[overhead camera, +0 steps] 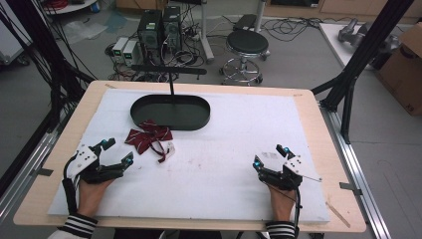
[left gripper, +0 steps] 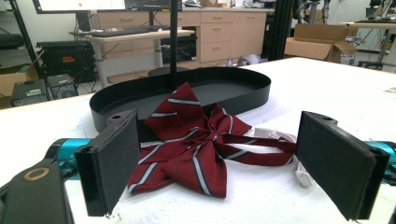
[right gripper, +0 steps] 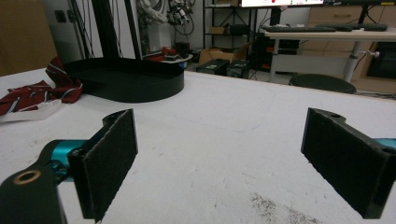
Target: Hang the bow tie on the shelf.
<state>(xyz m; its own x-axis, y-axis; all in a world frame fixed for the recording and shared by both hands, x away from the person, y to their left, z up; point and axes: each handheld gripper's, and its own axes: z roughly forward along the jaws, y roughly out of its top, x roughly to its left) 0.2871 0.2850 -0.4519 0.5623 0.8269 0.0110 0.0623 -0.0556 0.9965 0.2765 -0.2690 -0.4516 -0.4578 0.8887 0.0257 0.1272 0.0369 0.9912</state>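
A dark red striped bow tie (overhead camera: 148, 138) with a white strap end lies on the white mat, just in front of the black oval tray (overhead camera: 196, 119). The left gripper (overhead camera: 118, 152) rests on the mat at the front left, open, its jaws pointing toward the bow tie. In the left gripper view the bow tie (left gripper: 196, 144) lies just beyond the wide-apart pads (left gripper: 114, 161), untouched. At the front right, the right gripper (overhead camera: 271, 155) is open over bare mat. Its own view has the bow tie (right gripper: 39, 95) and tray (right gripper: 135, 79) far off to the left.
The tray carries a thin black upright post (overhead camera: 171, 82) with a crossbar. The white mat (overhead camera: 239, 139) covers a wooden table (overhead camera: 323, 139). Behind the table stand a stool (overhead camera: 247, 47), computer cases (overhead camera: 159, 30) and black frame struts (overhead camera: 363, 55).
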